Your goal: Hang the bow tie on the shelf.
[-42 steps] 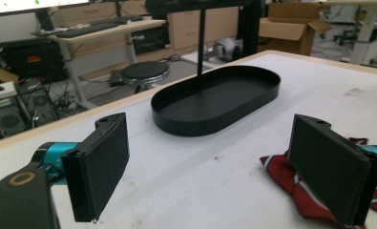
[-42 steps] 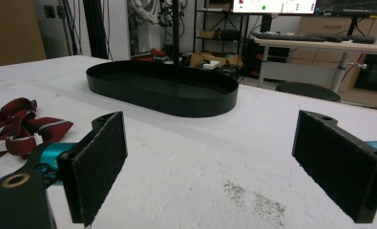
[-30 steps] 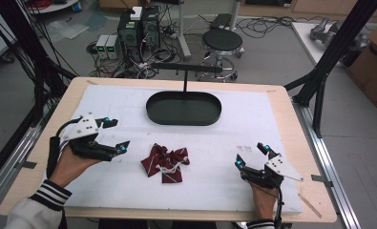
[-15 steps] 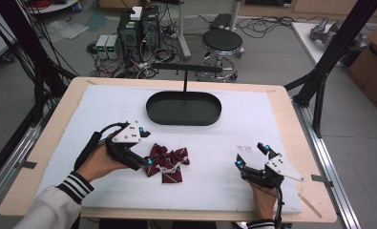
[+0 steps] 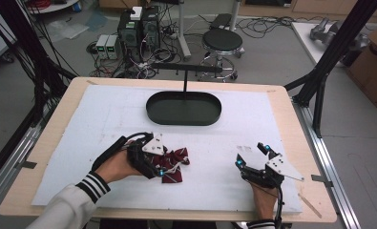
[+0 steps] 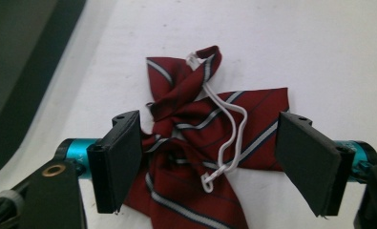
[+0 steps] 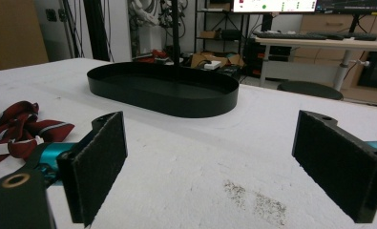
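Observation:
A crumpled dark red bow tie [image 5: 174,164] with grey stripes and a white elastic loop [image 6: 226,129] lies on the white mat at front centre. My left gripper [image 5: 156,164] hovers right over it, open, its jaws straddling the tie's middle [image 6: 195,138] without closing on it. My right gripper [image 5: 253,161] rests open near the front right of the mat, nothing between its jaws [image 7: 210,162]. From the right gripper view the tie [image 7: 19,126] shows at far left.
A black oval tray [image 5: 183,109] with a T-shaped stand [image 5: 186,71] sits at the mat's back centre; its rim [image 7: 167,98] is ahead of the right gripper. The wooden table edge [image 5: 296,124] borders the mat. A stool and cables lie beyond the table.
My left gripper has travelled from the left side of the mat rightward to the bow tie and now straddles it. The right gripper has stayed still.

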A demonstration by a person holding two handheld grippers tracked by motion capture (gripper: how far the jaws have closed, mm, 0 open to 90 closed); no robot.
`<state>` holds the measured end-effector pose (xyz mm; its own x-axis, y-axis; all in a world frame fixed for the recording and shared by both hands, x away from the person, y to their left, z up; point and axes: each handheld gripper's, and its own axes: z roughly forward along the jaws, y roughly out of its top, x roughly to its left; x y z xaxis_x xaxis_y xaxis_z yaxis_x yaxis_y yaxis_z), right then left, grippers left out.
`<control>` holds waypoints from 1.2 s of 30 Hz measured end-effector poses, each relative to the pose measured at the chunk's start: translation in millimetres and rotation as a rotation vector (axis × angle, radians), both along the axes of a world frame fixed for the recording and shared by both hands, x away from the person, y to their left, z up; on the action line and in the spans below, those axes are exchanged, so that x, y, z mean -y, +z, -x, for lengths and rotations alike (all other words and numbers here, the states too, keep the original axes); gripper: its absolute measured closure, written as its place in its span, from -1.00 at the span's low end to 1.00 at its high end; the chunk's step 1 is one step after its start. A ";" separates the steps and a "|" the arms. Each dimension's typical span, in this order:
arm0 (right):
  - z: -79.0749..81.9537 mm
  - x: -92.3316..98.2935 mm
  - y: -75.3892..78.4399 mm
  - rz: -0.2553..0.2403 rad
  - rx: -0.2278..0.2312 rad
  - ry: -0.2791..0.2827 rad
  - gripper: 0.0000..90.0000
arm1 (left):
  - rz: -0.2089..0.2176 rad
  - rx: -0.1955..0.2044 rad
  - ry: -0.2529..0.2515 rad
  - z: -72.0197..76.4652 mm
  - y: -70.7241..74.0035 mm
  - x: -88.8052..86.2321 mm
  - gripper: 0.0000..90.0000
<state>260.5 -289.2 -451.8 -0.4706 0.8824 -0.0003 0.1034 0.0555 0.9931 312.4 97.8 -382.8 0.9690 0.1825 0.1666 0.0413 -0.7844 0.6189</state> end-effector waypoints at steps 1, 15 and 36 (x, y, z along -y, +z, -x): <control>0.0 0.0 0.0 0.002 0.001 -0.001 -0.77 | -0.003 -0.001 -0.004 0.6 -1.1 2.4 -0.42; 0.1 -0.1 0.0 0.000 0.000 -0.001 -0.77 | -0.197 -0.024 -0.043 -0.8 -18.9 25.4 -0.04; 0.3 -0.1 -0.1 -0.003 -0.003 -0.003 -0.77 | -0.299 -0.076 -0.057 -2.2 -26.4 39.8 0.46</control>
<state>260.2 -289.1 -451.9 -0.4677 0.8839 0.0034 0.1063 0.0525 0.9929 314.7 58.0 -409.2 0.9881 0.0810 0.1310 0.0291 -0.9334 0.3577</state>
